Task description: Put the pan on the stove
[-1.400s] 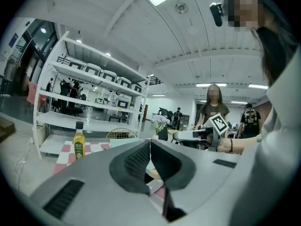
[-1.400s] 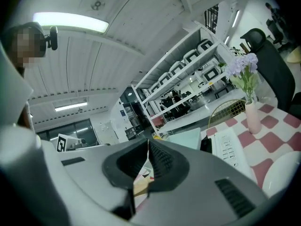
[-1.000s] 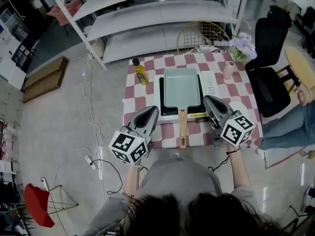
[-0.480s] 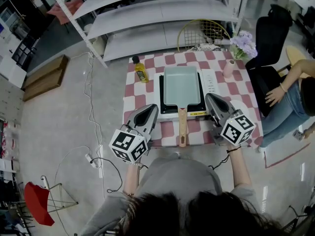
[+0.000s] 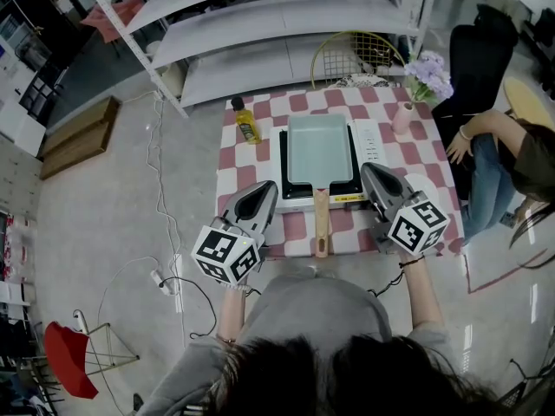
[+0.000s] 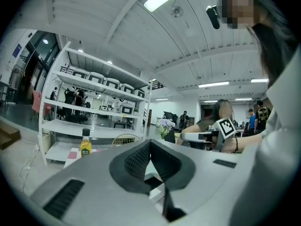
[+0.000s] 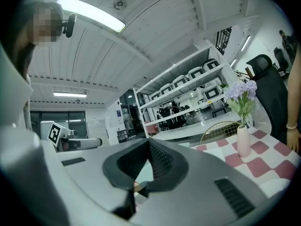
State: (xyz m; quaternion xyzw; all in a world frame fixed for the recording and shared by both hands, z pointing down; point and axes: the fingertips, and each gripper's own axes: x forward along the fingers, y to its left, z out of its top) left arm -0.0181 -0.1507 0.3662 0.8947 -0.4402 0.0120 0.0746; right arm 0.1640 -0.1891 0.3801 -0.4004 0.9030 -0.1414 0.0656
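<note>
Shelving rack (image 5: 286,24) runs right along the far edge of the table (image 5: 247,176), so there is no clearance on that side. Open floor (image 5: 104,198) to the left, only loose cables (image 5: 160,180) on it. Right side is tight: an office chair (image 5: 477,68) and a seated person (image 5: 512,163) are just beside the table's right edge.

Stove (image 5: 368,146) sits mid-table. The pan (image 5: 319,150) is on it, square to it, with the wooden handle (image 5: 322,224) pointing near and ending close to the near table edge.

Left gripper (image 5: 264,193) and right gripper (image 5: 368,172) hang over the near part of the table, one on each side of the handle, apart from it. Both sets of jaws are closed with nothing between them.

Oil bottle (image 5: 247,126) stands at the far left, vase (image 5: 403,121) at the far right, both clear of the stove.

Only the head view gives the pan-on-stove layout. The left gripper view shows the bottle upright and the other gripper's marker cube (image 6: 225,126). The right gripper view shows the vase's flowers (image 7: 242,93).
</note>
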